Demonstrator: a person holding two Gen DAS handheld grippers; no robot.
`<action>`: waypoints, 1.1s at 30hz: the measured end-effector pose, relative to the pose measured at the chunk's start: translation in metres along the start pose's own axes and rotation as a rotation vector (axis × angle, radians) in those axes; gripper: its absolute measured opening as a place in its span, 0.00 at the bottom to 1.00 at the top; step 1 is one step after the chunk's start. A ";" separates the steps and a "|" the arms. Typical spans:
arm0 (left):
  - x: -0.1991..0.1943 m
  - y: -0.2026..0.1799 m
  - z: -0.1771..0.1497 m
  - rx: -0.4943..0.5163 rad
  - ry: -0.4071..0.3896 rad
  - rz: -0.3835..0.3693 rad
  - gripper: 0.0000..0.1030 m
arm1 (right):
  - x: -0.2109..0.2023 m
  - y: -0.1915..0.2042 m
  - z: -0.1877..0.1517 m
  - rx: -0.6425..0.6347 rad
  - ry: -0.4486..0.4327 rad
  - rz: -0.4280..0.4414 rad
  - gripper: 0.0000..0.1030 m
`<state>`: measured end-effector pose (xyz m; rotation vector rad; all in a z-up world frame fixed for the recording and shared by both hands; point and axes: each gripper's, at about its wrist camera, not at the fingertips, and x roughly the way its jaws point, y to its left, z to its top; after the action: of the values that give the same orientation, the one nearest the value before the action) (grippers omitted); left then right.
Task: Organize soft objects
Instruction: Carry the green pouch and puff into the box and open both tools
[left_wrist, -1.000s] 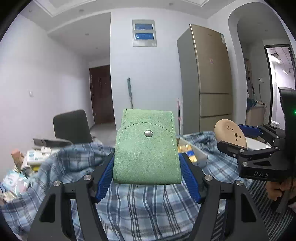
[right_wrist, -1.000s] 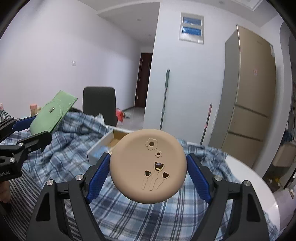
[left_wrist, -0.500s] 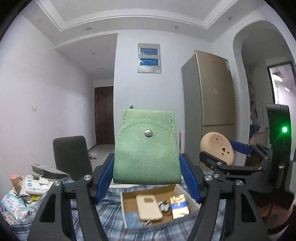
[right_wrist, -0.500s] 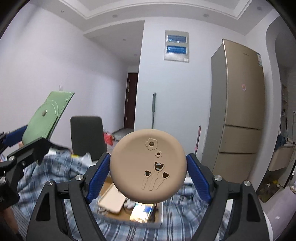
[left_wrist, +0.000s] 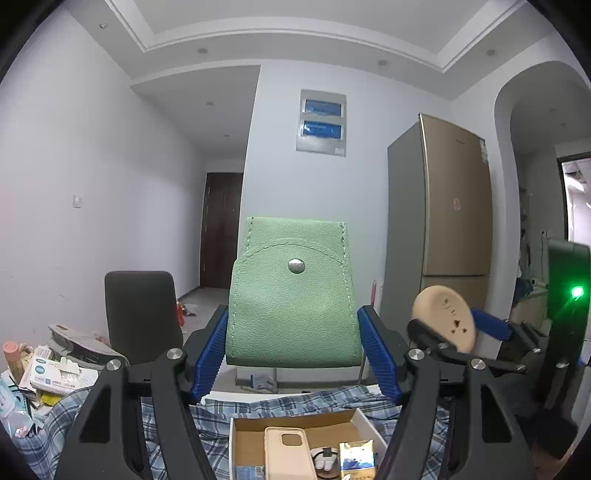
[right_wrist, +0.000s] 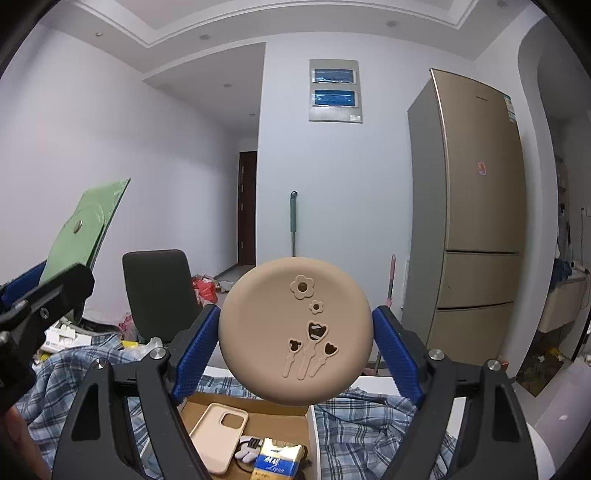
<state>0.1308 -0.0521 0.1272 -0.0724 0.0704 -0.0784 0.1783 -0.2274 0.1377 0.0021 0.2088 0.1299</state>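
Note:
My left gripper (left_wrist: 293, 350) is shut on a green suede pouch (left_wrist: 291, 306) with a metal snap, held upright in the air. My right gripper (right_wrist: 294, 350) is shut on a round tan silicone case (right_wrist: 294, 330) with flower cut-outs. Each shows in the other's view: the tan case (left_wrist: 445, 319) at the right, the green pouch (right_wrist: 83, 229) at the left. Below both lies an open cardboard box (left_wrist: 295, 430), also in the right wrist view (right_wrist: 284, 411), holding a beige phone case (right_wrist: 218, 437), a blue-and-gold packet (right_wrist: 279, 461) and a small white item (left_wrist: 325, 458).
The box sits on a blue plaid cloth (right_wrist: 354, 435) over a white table (right_wrist: 373, 382). A black chair (left_wrist: 142, 314) stands behind, with cluttered boxes and papers (left_wrist: 48, 369) at the left. A fridge (right_wrist: 476, 221) stands at the back right.
Both grippers have risen and tilted up with their objects. The plaid cloth has dropped low in view and the open box has come into sight beneath them.

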 end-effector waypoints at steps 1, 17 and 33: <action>0.005 0.000 -0.002 0.000 0.008 0.002 0.69 | 0.003 -0.001 -0.002 0.007 0.002 -0.001 0.80; 0.119 0.018 -0.075 0.046 0.361 0.070 0.69 | 0.101 0.016 -0.103 -0.014 0.398 0.076 0.80; 0.144 0.016 -0.119 0.081 0.532 0.104 0.85 | 0.123 0.017 -0.139 -0.033 0.536 0.073 0.81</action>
<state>0.2662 -0.0562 -0.0019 0.0345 0.6020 0.0057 0.2671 -0.1966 -0.0232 -0.0586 0.7419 0.2058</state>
